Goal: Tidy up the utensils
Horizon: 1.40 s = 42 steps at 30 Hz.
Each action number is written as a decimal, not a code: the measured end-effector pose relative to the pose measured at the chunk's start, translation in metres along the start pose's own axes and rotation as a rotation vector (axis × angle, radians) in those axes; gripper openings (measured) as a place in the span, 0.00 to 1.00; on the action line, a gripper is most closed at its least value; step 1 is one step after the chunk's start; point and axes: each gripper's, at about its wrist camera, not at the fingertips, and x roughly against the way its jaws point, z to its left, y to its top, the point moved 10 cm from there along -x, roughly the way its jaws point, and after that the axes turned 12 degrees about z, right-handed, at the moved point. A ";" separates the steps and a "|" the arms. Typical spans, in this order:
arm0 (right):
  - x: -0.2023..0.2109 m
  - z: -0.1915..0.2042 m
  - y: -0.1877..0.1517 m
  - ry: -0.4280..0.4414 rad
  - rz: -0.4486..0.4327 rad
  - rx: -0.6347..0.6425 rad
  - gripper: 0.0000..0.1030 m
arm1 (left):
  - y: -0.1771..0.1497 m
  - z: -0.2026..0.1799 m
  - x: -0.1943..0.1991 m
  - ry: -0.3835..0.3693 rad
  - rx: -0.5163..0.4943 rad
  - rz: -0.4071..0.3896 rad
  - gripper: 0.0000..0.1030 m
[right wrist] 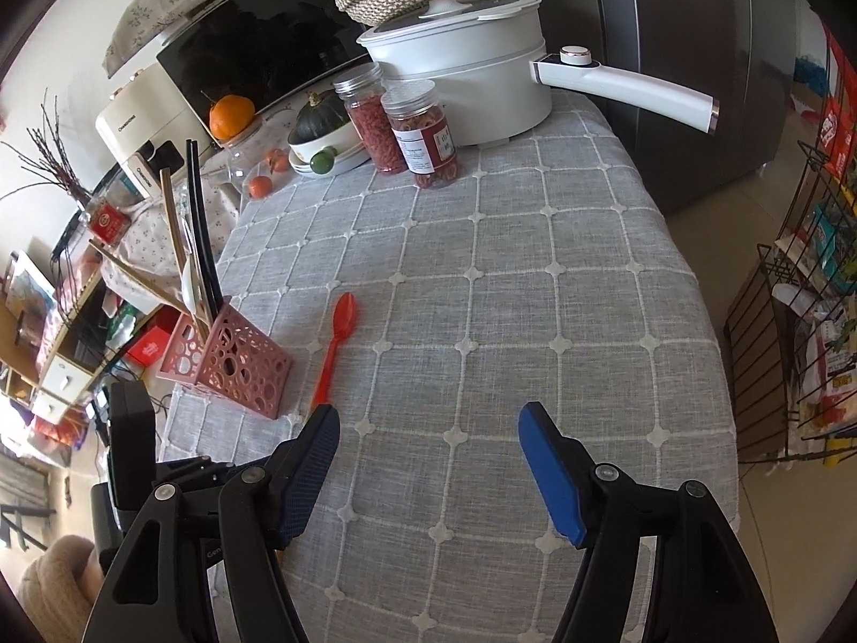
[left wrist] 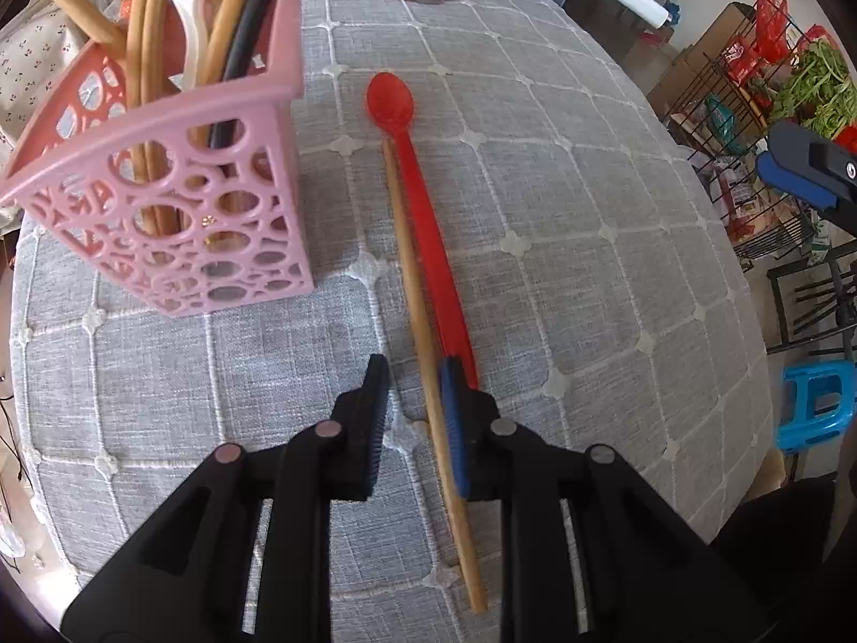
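Two utensils on cloth: a red spoon and a wooden chopstick lie side by side, touching along their length, running from upper centre down to lower centre of the left wrist view
Pink basket: upper left of the left wrist view, standing on the grey checked tablecloth, just left of the spoon's bowl; it holds upright wooden sticks, a black one and a white spoon
Left gripper: lower centre of its own view, jaws narrowed to a small gap with no earlier frame to compare; the chopstick runs through that gap, lying against the blue pad of the right-hand finger
Left-hand finger: stands apart from the chopstick, cloth showing between them, so the jaws are not clamped on it
Spoon handle end: passes behind the right-hand finger, outside the gap
Right gripper: lower centre of the right wrist view, jaws wide apart over bare tablecloth, nothing between them and nothing touched
Same basket in the right wrist view: left of centre, near the table's left edge, the red spoon just to its right
White pot: top centre of the right wrist view, at the far end of the table, with two jars of red contents just in front of it
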 end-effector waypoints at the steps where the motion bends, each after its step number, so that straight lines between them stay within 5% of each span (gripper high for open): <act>1: 0.000 0.000 0.000 0.001 0.001 -0.001 0.69 | 0.001 -0.001 -0.001 0.011 -0.006 0.001 0.14; 14: -0.005 0.000 -0.001 0.010 0.016 -0.019 0.69 | -0.034 0.002 0.009 -0.023 -0.083 0.092 0.08; 16: -0.006 0.002 -0.001 0.009 0.020 -0.017 0.69 | -0.030 0.001 0.015 -0.020 -0.085 0.063 0.08; 19: -0.009 0.005 -0.002 0.006 0.027 -0.008 0.69 | -0.017 -0.007 0.018 -0.029 -0.100 0.030 0.21; 27: -0.015 0.002 -0.004 -0.005 0.051 -0.015 0.69 | 0.015 -0.006 -0.006 0.081 -0.099 0.019 0.23; 30: -0.016 -0.001 -0.004 -0.005 0.055 -0.023 0.69 | 0.019 -0.005 -0.005 0.065 -0.084 0.016 0.18; 32: -0.017 -0.002 -0.004 -0.008 0.058 -0.024 0.69 | 0.017 -0.003 -0.007 0.087 -0.089 0.028 0.07; 42: -0.031 0.003 -0.001 -0.022 0.085 -0.033 0.69 | -0.003 -0.016 0.050 0.060 -0.149 -0.128 0.07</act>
